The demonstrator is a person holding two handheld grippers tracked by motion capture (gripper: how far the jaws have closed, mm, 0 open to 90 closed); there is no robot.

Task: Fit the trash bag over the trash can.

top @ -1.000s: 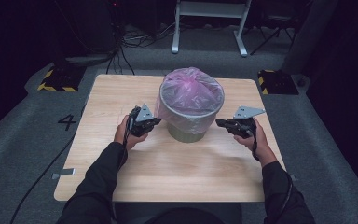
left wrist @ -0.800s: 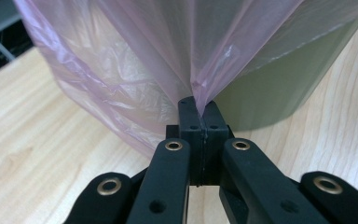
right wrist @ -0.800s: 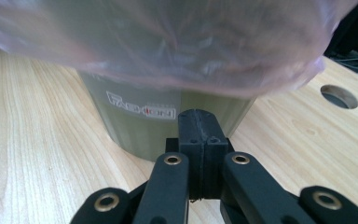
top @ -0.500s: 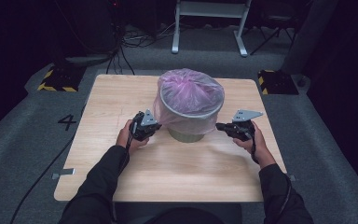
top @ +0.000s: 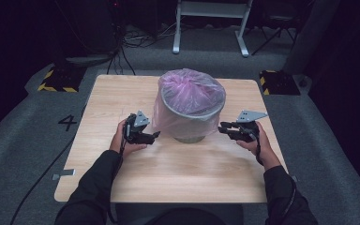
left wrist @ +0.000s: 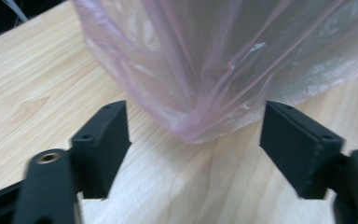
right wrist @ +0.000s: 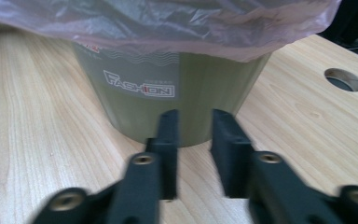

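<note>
Bin [top: 191, 123] upright at table [top: 122, 98] centre, slightly toward twelve o'clock, olive-grey wall with a printed label, pink plastic bag [top: 187, 93] pulled over its rim and hanging down the outside. Long axis vertical.

Left gripper [top: 151, 136] at nine o'clock of the bin, close to the bag's hanging skirt; jaws just spread wide, nothing pinched. In the left gripper view, bag hem [left wrist: 205, 126] straight ahead at twelve o'clock, dipping into the gap between the two black jaws but touching neither.

Right gripper [top: 224, 128] at three o'clock of the bin, jaws just parted to a narrow gap, holding nothing; in the right gripper view, pointed at the bare lower wall [right wrist: 177, 102], bag edge [right wrist: 242, 51] above it.

Left gripper nearer to the film, hem already framed. Probably next: forward a little toward twelve, then pinch the hem. Right one likely needs to rise first.
</note>
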